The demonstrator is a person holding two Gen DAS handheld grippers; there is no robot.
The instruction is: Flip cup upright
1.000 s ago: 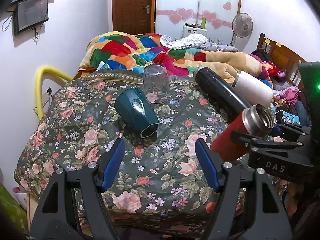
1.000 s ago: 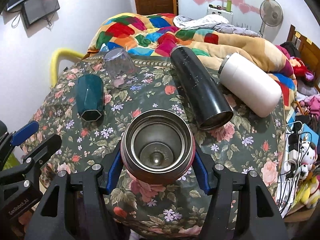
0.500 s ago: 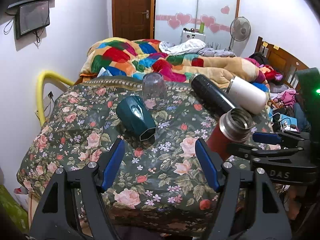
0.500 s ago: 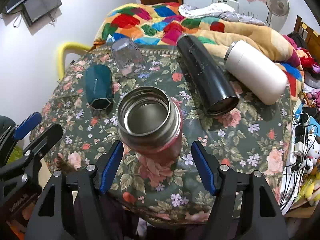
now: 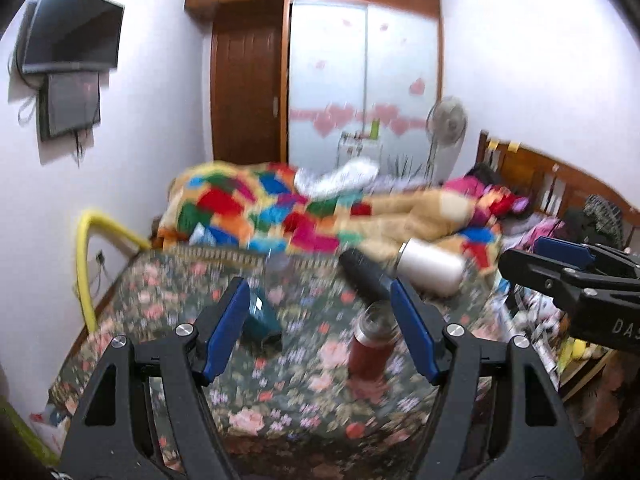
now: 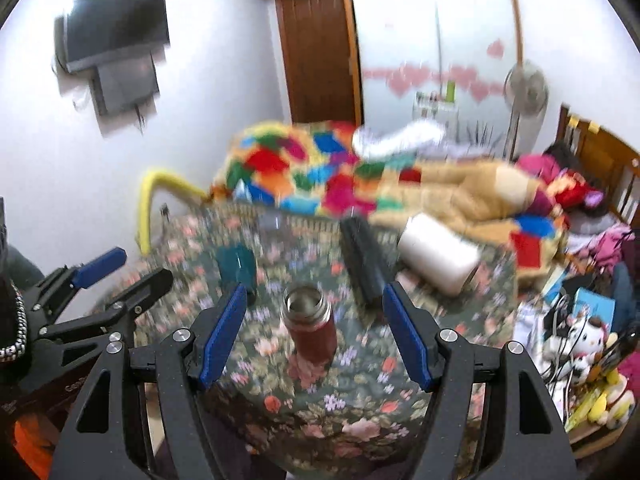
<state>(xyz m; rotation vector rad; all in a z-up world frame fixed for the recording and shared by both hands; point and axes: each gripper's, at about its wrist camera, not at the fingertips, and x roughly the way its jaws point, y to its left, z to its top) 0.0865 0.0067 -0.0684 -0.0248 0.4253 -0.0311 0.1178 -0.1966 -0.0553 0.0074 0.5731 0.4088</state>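
A red flask [image 6: 310, 328] with a steel rim stands upright, mouth up, on the floral cloth; it also shows in the left wrist view [image 5: 370, 344]. My right gripper [image 6: 316, 332] is open and empty, pulled back from the flask. My left gripper [image 5: 320, 332] is open and empty, held back from the table edge. A teal cup [image 6: 237, 267] lies on its side to the left, also in the left wrist view [image 5: 260, 320]. A black flask [image 6: 362, 260] and a white flask [image 6: 438, 258] lie on their sides. Both views are blurred.
A clear glass [image 6: 269, 222] stands at the far side of the floral-covered table [image 6: 352, 384]. A bed with a colourful quilt [image 6: 320, 168] lies behind. A yellow rail [image 6: 148, 200] is at the left. Clutter and toys [image 6: 588, 344] fill the right side.
My right gripper has let go of the red flask, which now stands upright on the cloth. Both grippers have pulled back and up, away from the table.
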